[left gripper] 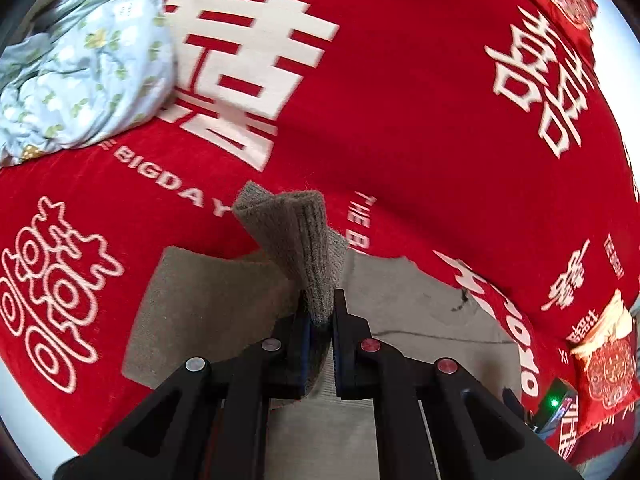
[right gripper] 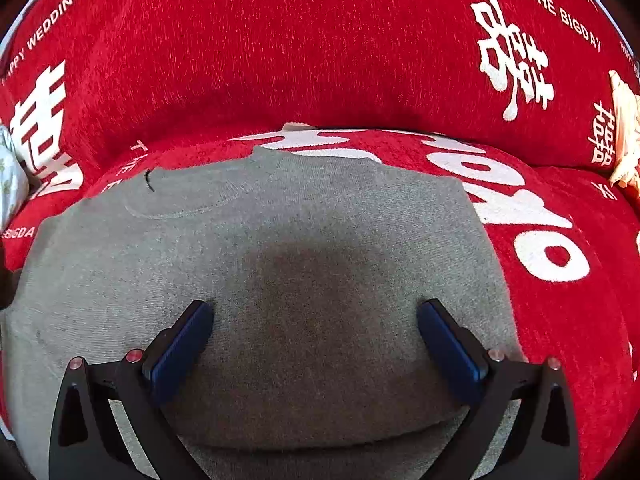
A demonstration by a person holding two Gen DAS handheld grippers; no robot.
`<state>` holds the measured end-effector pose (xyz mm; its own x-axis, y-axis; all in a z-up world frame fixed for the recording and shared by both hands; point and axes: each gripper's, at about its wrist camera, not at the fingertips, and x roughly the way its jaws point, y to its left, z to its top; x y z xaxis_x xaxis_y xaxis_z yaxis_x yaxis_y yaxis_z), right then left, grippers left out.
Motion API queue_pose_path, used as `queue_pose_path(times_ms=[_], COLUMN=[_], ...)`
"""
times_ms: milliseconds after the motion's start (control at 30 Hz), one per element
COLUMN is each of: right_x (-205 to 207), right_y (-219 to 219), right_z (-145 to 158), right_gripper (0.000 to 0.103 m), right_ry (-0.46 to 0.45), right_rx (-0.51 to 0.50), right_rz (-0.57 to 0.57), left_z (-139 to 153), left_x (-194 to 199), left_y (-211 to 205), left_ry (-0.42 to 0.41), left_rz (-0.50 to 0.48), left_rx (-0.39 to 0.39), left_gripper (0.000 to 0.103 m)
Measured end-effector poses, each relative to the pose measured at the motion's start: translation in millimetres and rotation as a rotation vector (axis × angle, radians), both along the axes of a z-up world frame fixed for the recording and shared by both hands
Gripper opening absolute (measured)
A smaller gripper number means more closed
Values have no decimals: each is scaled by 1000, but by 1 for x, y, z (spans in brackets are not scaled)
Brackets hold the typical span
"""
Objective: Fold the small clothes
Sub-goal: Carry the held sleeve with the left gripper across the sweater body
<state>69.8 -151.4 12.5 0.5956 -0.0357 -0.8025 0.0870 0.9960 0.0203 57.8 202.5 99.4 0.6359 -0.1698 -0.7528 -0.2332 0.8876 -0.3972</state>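
Note:
A small grey knitted sweater (right gripper: pixel 280 248) lies spread on the red cover (right gripper: pixel 320 60). In the left wrist view my left gripper (left gripper: pixel 320 312) is shut on a ribbed cuff or edge of the grey sweater (left gripper: pixel 304 240), lifted so the fabric stands up between the jaws; the rest of the sweater lies flat beneath. In the right wrist view my right gripper (right gripper: pixel 316 320) is open, its blue pads (right gripper: pixel 180 344) wide apart and low over the sweater's body, nothing between them. The neckline shows at the sweater's far left.
A crumpled pale blue floral garment (left gripper: pixel 80 68) lies at the far left on the red cover (left gripper: pixel 400 120), which bears white lettering. A red cushion with cream fringe (left gripper: pixel 604 364) sits at the right edge; its cream fringe (right gripper: pixel 628 136) shows in the right wrist view.

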Motion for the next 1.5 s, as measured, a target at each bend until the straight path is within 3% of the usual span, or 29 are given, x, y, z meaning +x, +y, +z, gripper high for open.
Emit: queue_pose_path(times_ms=[167, 300, 500, 700, 800, 1233, 1500], right_x=[-15, -51, -85, -105, -116, -120, -121], right_y=[-9, -24, -26, -18, -12, -13, -14], right_z=[13, 30, 37, 7, 3, 0, 1], right_gripper=[103, 103, 103, 103, 103, 103, 103], right_ry=[-17, -100, -123, -40, -72, -110, -113], right_rx=[110, 159, 89, 33, -29, -24, -22], right_rz=[52, 38, 79, 135, 168, 179, 185], left_z=[4, 5, 2, -3, -3, 9, 17], left_x=[3, 7, 14, 17, 17, 22, 22], left_y=[-40, -71, -121, -166, -186, -238, -282], left_ry=[8, 13, 24, 46, 49, 40, 19], left_rz=[-68, -112, -175, -247, -277, -354, -483], left_rx=[16, 33, 44, 53, 64, 64, 87], left_gripper=[10, 10, 9, 9, 9, 9, 9])
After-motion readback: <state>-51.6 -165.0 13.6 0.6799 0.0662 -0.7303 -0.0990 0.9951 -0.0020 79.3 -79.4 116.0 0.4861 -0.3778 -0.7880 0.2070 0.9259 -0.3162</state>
